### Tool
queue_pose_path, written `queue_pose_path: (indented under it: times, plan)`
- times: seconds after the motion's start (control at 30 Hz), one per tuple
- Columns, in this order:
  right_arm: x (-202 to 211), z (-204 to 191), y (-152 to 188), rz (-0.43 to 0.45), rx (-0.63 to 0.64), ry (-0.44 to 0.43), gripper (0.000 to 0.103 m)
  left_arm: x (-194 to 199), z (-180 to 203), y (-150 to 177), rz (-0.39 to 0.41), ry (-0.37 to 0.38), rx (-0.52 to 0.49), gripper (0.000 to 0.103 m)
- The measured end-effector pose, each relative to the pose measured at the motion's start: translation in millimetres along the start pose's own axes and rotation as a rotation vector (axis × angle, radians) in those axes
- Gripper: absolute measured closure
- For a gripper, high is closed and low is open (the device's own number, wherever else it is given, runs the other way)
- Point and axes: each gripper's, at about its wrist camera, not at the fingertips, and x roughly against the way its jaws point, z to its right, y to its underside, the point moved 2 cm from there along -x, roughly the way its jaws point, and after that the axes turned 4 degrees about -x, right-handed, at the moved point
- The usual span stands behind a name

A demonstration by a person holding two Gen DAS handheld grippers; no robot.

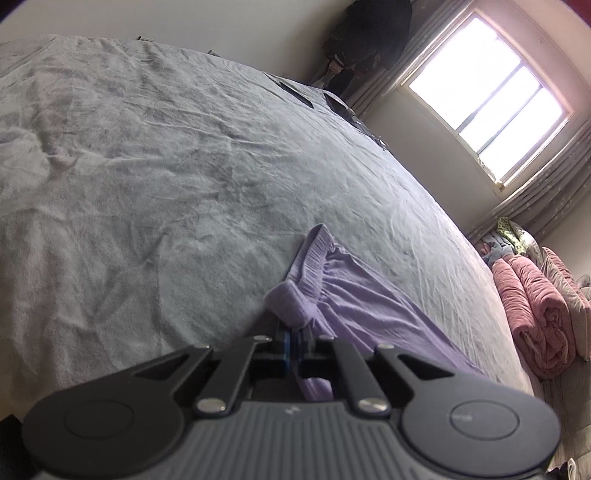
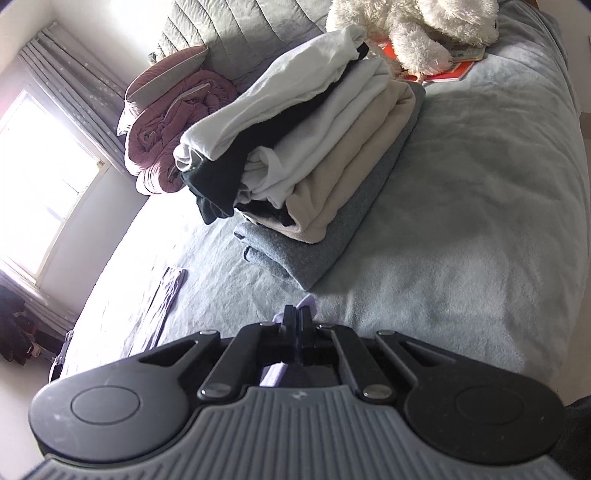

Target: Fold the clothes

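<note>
A wide bed (image 1: 166, 166) under a wrinkled pale grey-blue cover fills both views. Past its far edge a bright window (image 1: 487, 99) stands between grey curtains (image 1: 554, 192). By the headboard lies a rolled pink quilt (image 2: 166, 125), and on the cover sits a stack (image 2: 314, 147) of folded clothes in white, black, beige and grey. Behind the stack rests a fluffy white plush toy (image 2: 417, 26) on red books (image 2: 447, 72).

Lilac pants (image 1: 351, 306) lie on the cover near the camera, the gathered waistband pointing away. The left tongs (image 1: 295, 332) are clamped on a corner of the waistband. The right tongs (image 2: 297, 325) are pressed together on another edge of the lilac cloth, a tip of which pokes out just past them.
</note>
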Motion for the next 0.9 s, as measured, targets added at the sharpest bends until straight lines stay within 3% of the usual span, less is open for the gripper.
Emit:
queue_pose_path:
  times: [0.53,0.9]
  plan:
    - [40,-29,-31,0.118,-0.049,-0.149,0.103,23,8,-12,0.051,0.055,0.011,0.100]
    - [69,-63,-47,0.226,0.022,-0.210,0.103,24,4,-17,0.052,0.059,0.028,0.101]
